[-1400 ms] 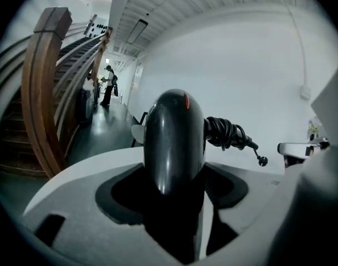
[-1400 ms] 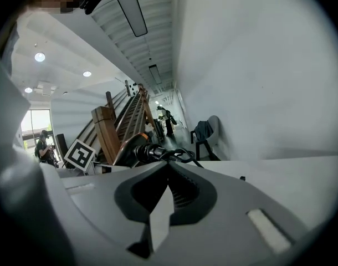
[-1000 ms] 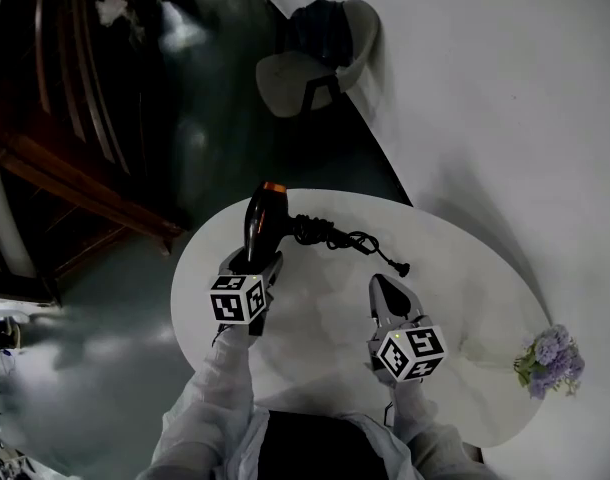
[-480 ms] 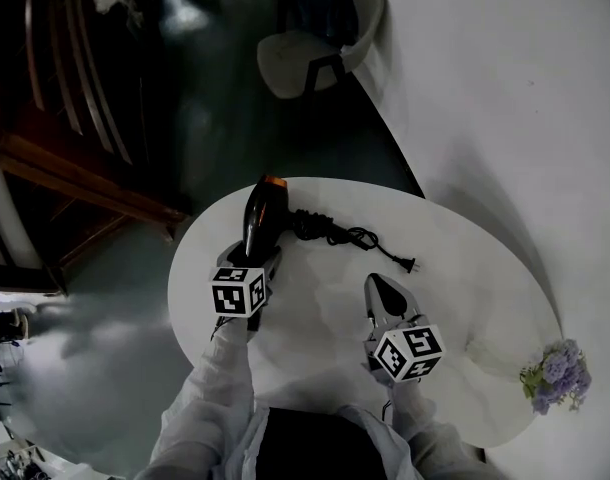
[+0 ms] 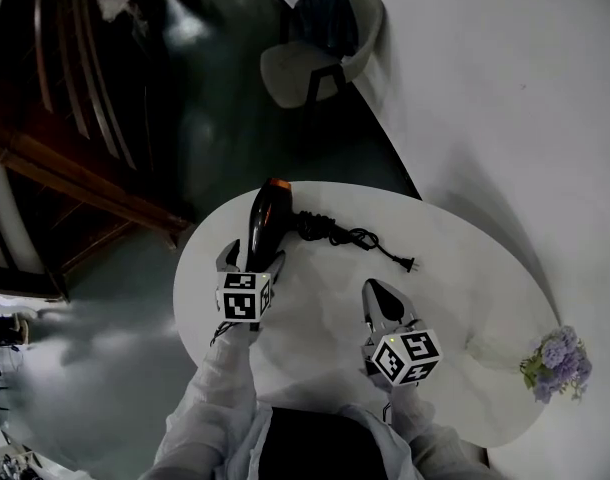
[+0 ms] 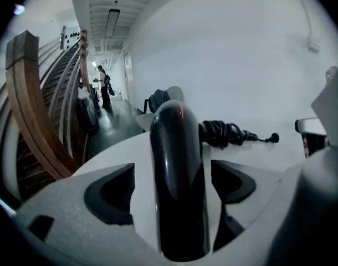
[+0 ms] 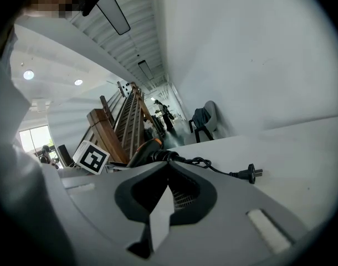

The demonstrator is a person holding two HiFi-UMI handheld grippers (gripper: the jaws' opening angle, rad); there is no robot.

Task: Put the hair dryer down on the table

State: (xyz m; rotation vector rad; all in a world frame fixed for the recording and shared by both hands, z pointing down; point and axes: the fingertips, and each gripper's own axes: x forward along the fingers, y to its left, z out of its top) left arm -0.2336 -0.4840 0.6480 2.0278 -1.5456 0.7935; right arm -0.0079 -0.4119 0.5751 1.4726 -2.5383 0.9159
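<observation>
The black hair dryer (image 5: pixel 263 223) with an orange nozzle end lies on the white round table (image 5: pixel 465 308), near its far left edge. Its coiled cord (image 5: pixel 335 233) trails right to the plug (image 5: pixel 410 264). My left gripper (image 5: pixel 253 260) straddles the dryer's handle, and its jaws are opening. In the left gripper view the dryer (image 6: pixel 177 176) runs between the two dark pads (image 6: pixel 111 193) with a gap on each side. My right gripper (image 5: pixel 375 290) rests further right on the table, jaws shut and empty, and it is also seen in the right gripper view (image 7: pixel 168 173).
A bunch of purple flowers (image 5: pixel 553 360) sits at the table's right edge. A chair with dark clothing (image 5: pixel 320 53) stands on the floor beyond the table. A wooden staircase (image 5: pixel 75 158) rises to the left. The table's left edge is close to the dryer.
The left gripper's jaws have spread away from the dryer's handle, and the dryer stays lying on the table. The right gripper has barely moved.
</observation>
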